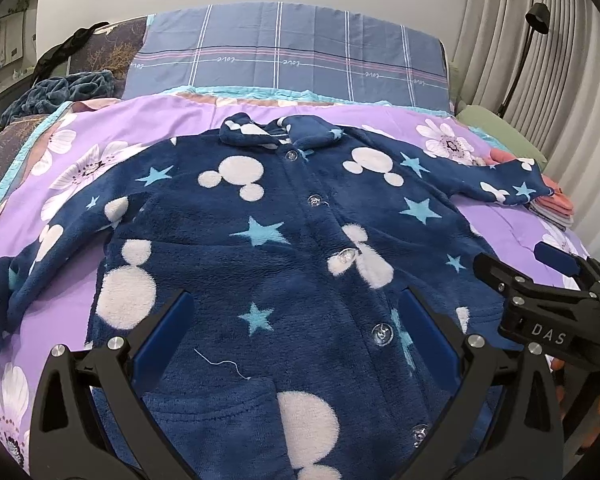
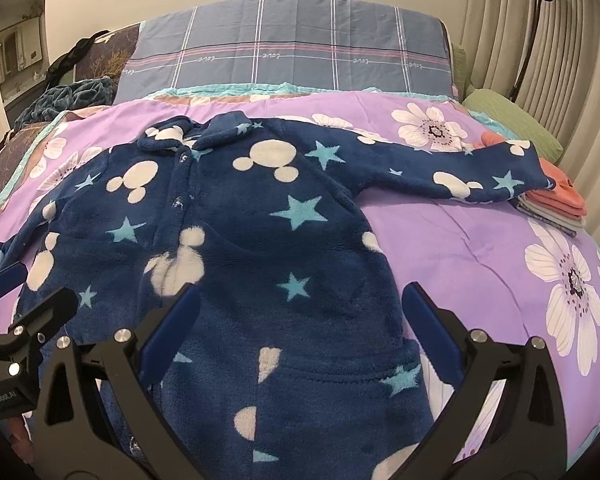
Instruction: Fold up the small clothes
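A navy fleece children's top [image 1: 284,248] with white mouse heads and light-blue stars lies flat, front up and buttoned, on the purple floral bedspread [image 1: 152,128]. Both sleeves are spread out sideways; the right sleeve [image 2: 460,176] rests on a stack of folded clothes. My left gripper [image 1: 296,320] is open and empty above the lower front of the top. My right gripper [image 2: 300,316] is open and empty above the top's lower right part [image 2: 308,264]. The right gripper also shows at the right edge of the left wrist view [image 1: 540,280].
A stack of folded pink and grey clothes [image 2: 556,204] lies at the right. A blue plaid pillow [image 1: 284,52] is at the head of the bed, a green cushion [image 2: 512,120] at the right, a crumpled dark blanket [image 1: 60,92] at the left. A black lamp stand [image 2: 536,20] stands by the curtains.
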Motion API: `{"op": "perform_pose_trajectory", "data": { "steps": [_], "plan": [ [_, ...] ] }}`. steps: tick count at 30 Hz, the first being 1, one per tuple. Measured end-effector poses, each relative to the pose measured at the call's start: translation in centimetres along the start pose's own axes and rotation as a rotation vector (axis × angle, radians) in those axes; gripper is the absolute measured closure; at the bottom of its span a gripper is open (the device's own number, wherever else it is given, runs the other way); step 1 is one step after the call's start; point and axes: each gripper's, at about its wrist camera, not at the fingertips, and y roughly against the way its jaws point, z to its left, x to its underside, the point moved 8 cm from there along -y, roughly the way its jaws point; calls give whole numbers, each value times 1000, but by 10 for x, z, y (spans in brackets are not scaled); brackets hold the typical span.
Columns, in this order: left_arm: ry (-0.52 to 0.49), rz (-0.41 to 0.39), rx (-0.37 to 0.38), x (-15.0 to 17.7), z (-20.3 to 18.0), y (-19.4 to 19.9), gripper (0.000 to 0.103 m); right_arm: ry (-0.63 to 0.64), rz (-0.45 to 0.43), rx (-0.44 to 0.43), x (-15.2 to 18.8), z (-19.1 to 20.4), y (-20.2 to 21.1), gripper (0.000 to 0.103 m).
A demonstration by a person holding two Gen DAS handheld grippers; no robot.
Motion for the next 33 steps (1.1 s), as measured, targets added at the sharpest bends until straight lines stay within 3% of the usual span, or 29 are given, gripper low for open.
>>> {"op": "perform_pose_trajectory", "data": {
  "steps": [4, 10, 15, 22, 25, 27, 32, 33],
  "plan": [
    [-14, -16, -1, -1, 1, 2, 1, 8, -8, -4, 0, 1, 1, 2],
    [-7, -40, -66, 1, 28, 7, 4, 21, -12, -16, 0, 2, 0, 2],
    [105, -17, -179, 8, 99, 12, 24, 23, 2, -6, 2, -1, -5, 2],
    [311, -30, -475, 18, 237, 47, 25, 43, 24, 0, 7, 1, -13, 2],
    [392, -5, -576, 26, 290, 56, 18, 47, 32, -1, 8, 3, -15, 2],
    [403, 16, -600, 30, 315, 52, 13, 49, 39, -4, 9, 5, -17, 2],
    [398, 129, -632, 38, 351, 19, 14, 45, 57, -4, 12, 5, -21, 2],
    [409, 146, -647, 40, 356, 15, 28, 45, 58, 0, 12, 5, -21, 2]
  ]
}}
